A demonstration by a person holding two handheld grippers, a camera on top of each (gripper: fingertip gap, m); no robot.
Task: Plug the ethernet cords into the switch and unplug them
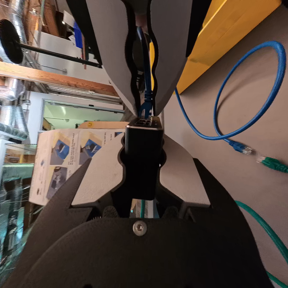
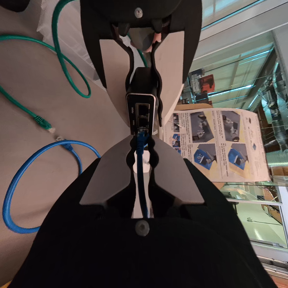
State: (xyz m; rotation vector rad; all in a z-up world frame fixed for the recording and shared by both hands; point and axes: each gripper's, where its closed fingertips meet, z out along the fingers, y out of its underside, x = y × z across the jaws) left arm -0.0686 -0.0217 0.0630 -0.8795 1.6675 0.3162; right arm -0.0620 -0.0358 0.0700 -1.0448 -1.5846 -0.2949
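A grey-brown tabletop (image 2: 39,87) fills one side of both wrist views, and beyond it I see glass partitions and a wooden beam of a workshop-like room. A printed instruction sheet (image 2: 218,145) stands propped at the table's far edge, and a yellow box (image 1: 218,39) sits on the table in the left wrist view.

My left gripper (image 1: 142,149) is clamped on the body of the black switch (image 1: 143,155), its fingers pressed against both side walls, holding it off the table with the port face pointing away from the camera. In the right wrist view that face looks at me: two upper ports stand empty.

My right gripper (image 2: 142,140) is closed around the boot of the dark blue ethernet cord (image 2: 141,155), just behind its plug. The plug (image 2: 141,133) sits at the lowest port, its tip at or inside the opening; I cannot tell whether it is fully seated. The cord runs back between the fingers toward the camera.

Two more cords lie loose on the table. A light blue cord (image 1: 249,93) makes a wide loop, its clear plug (image 1: 246,150) free. A green cord (image 2: 62,65) curls nearby, its plug (image 2: 50,129) lying just beside the light blue one's, the two tips nearly facing each other but apart.
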